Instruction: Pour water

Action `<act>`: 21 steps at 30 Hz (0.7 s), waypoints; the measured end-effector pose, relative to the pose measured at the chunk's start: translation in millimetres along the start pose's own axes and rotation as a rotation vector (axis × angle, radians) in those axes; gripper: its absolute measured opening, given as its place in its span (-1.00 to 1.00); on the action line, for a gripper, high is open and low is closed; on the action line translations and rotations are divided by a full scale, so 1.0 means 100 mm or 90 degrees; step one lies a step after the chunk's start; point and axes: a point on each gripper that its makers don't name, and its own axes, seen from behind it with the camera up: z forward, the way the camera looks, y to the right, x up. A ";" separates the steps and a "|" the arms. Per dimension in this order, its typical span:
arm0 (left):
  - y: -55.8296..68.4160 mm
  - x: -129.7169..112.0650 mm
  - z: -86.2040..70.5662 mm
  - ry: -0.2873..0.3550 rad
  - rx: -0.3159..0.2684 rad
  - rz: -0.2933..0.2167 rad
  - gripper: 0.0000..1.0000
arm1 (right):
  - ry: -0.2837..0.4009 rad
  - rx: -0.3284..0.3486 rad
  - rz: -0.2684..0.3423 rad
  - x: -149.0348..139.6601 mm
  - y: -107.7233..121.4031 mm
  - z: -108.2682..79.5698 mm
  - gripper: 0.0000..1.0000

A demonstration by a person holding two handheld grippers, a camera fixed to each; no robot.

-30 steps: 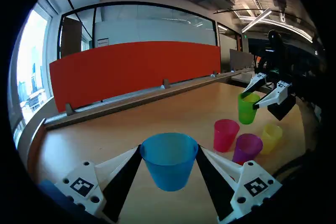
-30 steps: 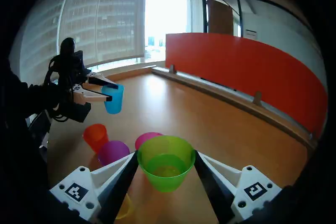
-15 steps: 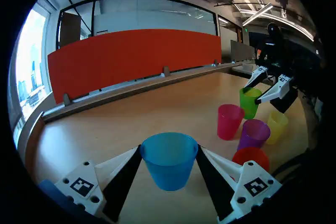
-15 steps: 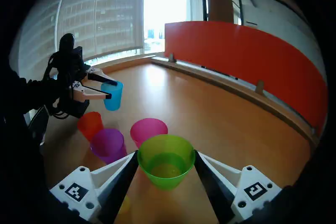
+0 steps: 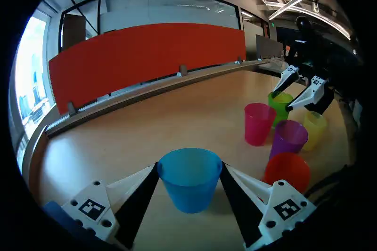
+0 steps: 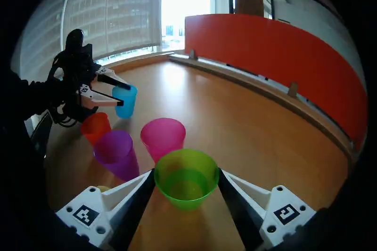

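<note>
Broadly, a pale wooden bench (image 5: 155, 124) spreads across both views. It is backed along its far edge by a long orange-red partition (image 5: 141, 58). In the right gripper view a bright window (image 6: 186, 1) stands beyond the bench's far end, with slatted blinds beside it. A dark sleeve (image 6: 26, 102) reaches in from the left of that view and carries the other tool.

Next, the left tongs (image 5: 189, 175) are clamped on a blue cup (image 5: 189, 190), one white finger pressing each side of its wall just under the rim. The cup is upright with its mouth up. In the right gripper view this blue cup hangs just beside the orange cup (image 6: 95, 127); whether its base touches the bench I cannot tell.

The right tongs (image 6: 186, 175) grip a green cup (image 6: 186, 192) the same way, both fingers against its sides, and the cup is upright. A paler patch lies at its bottom; whether that is water I cannot tell. In the left gripper view the green cup sits just behind the pink cup (image 5: 258, 123).

Four loose cups stand upright on the bench between the two tools. The purple cup (image 5: 287, 138) is close beside the pink one, and the yellow cup (image 5: 315, 128) is beyond it, near the right tongs. The orange cup is nearest the left tongs
</note>
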 end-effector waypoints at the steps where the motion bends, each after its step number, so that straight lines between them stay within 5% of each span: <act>1: 0.00 0.00 0.00 0.000 -0.001 0.000 0.78 | -0.001 0.000 0.001 -0.01 0.00 0.00 0.89; 21: 0.03 -0.08 -0.01 -0.025 -0.009 -0.003 0.78 | -0.018 0.001 0.006 -0.11 -0.01 0.00 0.89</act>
